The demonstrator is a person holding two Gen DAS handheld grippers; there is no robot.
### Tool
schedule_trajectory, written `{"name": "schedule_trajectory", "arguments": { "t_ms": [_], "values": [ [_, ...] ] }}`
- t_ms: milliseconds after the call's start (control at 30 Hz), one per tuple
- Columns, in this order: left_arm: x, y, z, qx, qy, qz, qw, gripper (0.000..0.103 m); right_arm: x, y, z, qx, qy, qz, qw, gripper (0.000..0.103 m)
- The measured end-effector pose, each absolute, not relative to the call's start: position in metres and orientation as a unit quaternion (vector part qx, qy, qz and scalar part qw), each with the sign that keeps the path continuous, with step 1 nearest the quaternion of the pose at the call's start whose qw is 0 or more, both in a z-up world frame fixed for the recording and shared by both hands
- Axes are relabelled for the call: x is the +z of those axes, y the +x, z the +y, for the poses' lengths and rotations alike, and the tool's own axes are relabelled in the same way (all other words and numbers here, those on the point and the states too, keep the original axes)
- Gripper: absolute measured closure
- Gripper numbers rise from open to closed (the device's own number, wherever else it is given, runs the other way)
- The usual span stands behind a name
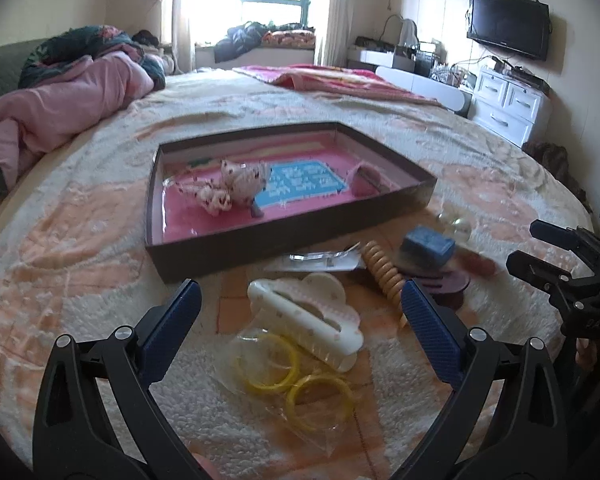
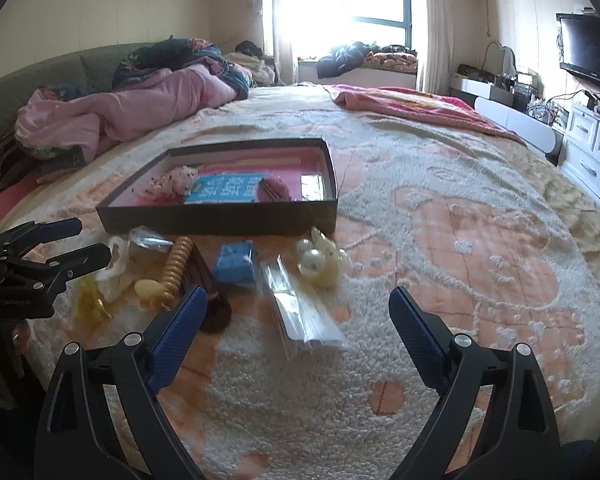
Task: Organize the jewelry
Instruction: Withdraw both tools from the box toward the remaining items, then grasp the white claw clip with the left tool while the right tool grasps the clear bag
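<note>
A dark brown shallow box (image 1: pixel 260 240) with a pink lining sits mid-bed; inside lie a floral bow (image 1: pixel 232 186), a blue card (image 1: pixel 304 182) and a pink piece (image 1: pixel 364 180). In front of it my left gripper (image 1: pixel 300 285) is open, its blue pads either side of a white hair claw (image 1: pixel 308 320), apart from it. A clear bag of yellow rings (image 1: pixel 296 380) lies just below. My right gripper (image 2: pixel 298 292) is open above a clear flat packet (image 2: pixel 304 312), not touching it. Beside it lie a blue block (image 2: pixel 236 262), a pearl ornament (image 2: pixel 320 260) and a tan coil (image 2: pixel 176 264).
Everything lies on a cream and peach fleece blanket (image 2: pixel 480 240). A dark comb-like clip (image 2: pixel 208 292) rests by the right gripper's left pad. A pink quilt (image 1: pixel 60 96) is heaped at the far left, and a white dresser (image 1: pixel 508 104) stands beyond the bed's right edge.
</note>
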State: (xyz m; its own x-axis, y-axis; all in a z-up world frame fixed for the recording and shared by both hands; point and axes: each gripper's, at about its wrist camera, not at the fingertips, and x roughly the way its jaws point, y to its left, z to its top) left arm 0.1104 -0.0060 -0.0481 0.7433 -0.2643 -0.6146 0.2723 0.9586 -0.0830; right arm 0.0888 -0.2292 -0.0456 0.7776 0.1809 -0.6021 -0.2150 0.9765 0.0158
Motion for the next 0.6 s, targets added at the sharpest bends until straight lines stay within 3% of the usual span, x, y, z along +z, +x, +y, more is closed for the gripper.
{"name": "schedule_trajectory", "arguments": {
  "t_ms": [233,600],
  "values": [
    [-0.068,0.125,-0.003,-0.145,0.019,0.353,0.924,0.011,-0.058,0.105,-0.228,0.102,-0.036,0.331,0.937,0.021],
    [-0.076,0.142,0.003,-0.168,0.012,0.37,0.914,0.012,-0.084,0.133,-0.23,0.104,-0.022,0.385,0.917,0.043]
  ]
}}
